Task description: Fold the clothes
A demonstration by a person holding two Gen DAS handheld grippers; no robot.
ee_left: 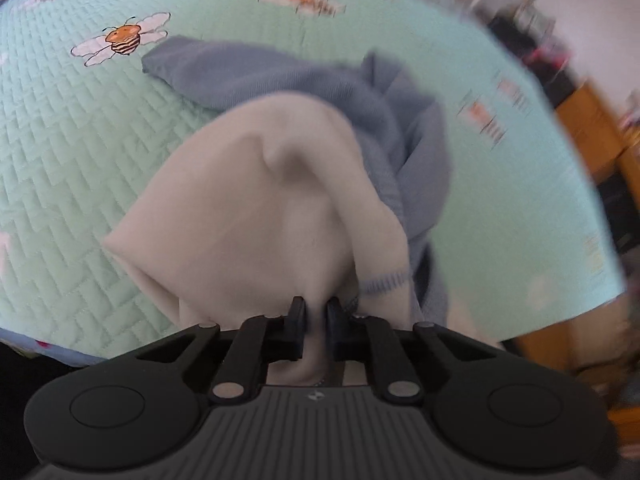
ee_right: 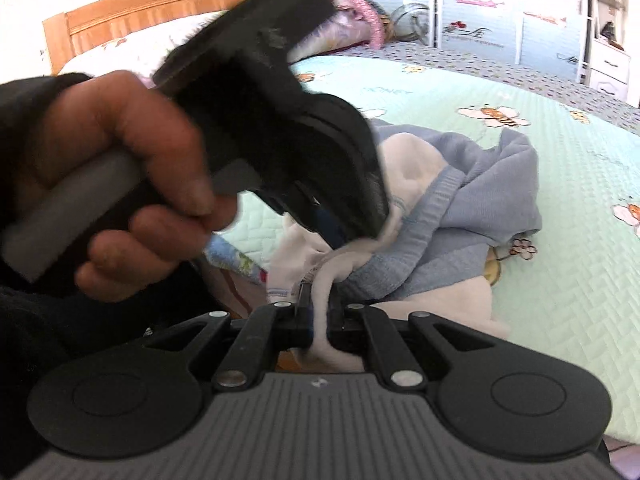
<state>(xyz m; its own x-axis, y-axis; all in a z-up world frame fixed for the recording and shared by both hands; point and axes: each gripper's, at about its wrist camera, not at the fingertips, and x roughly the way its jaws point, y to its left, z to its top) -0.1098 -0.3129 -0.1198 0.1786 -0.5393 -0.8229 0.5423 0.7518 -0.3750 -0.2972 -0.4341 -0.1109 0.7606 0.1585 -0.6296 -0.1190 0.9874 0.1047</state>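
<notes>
A blue and white garment (ee_left: 280,184) hangs bunched over the mint bedspread (ee_left: 80,160), its white lining outward and blue knit behind. My left gripper (ee_left: 316,316) is shut on the white fabric near a blue-stitched edge. In the right wrist view my right gripper (ee_right: 320,304) is shut on a white fold of the same garment (ee_right: 472,208), whose blue part trails onto the bed. The left gripper (ee_right: 344,228), held by a bare hand (ee_right: 120,176), grips the cloth just above and left of the right one.
The quilted bedspread (ee_right: 560,280) has bee prints. A wooden headboard (ee_right: 160,4) and pillows (ee_right: 360,16) lie at the far end. White drawers (ee_right: 608,64) stand at the right. Wooden furniture (ee_left: 588,128) stands beyond the bed's edge in the left wrist view.
</notes>
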